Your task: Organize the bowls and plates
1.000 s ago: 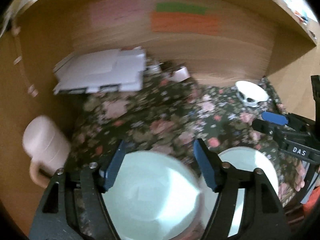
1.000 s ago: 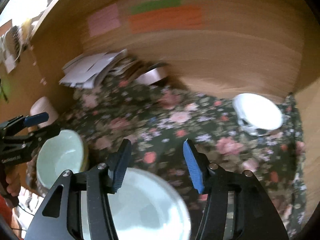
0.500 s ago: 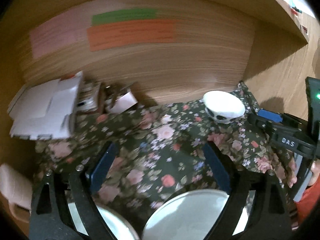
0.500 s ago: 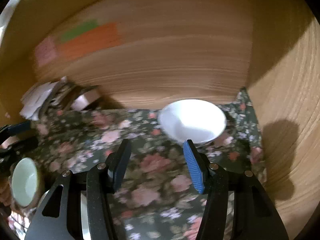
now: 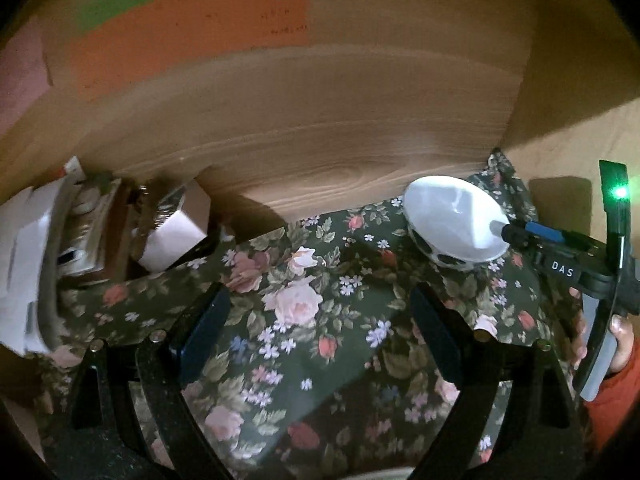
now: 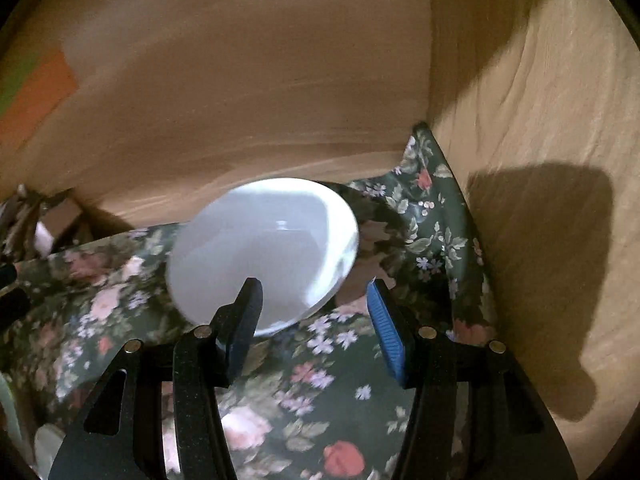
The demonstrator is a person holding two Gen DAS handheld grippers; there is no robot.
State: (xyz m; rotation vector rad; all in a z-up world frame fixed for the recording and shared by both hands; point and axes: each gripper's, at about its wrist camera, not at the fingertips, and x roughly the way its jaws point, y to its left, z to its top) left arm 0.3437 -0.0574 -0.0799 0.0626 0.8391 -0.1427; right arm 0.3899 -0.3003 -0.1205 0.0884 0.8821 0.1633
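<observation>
Right wrist view puts your right gripper (image 6: 312,316), unclenched and empty, at the white bowl (image 6: 264,252) near the worktop's back right corner. Left gripper (image 5: 320,332) hangs released. Clip the near rim and the bowl may tip or skid.

A wooden desk alcove with a back panel (image 5: 320,128) and a right side wall (image 6: 540,120) is covered by a dark green floral cloth (image 5: 304,320). On the cloth, near the back right corner, sits a white bowl (image 6: 264,252) with a dark pattern on its outside. At the back left lie a stack of white papers (image 5: 20,264) and a small cardboard box (image 5: 176,232).
</observation>
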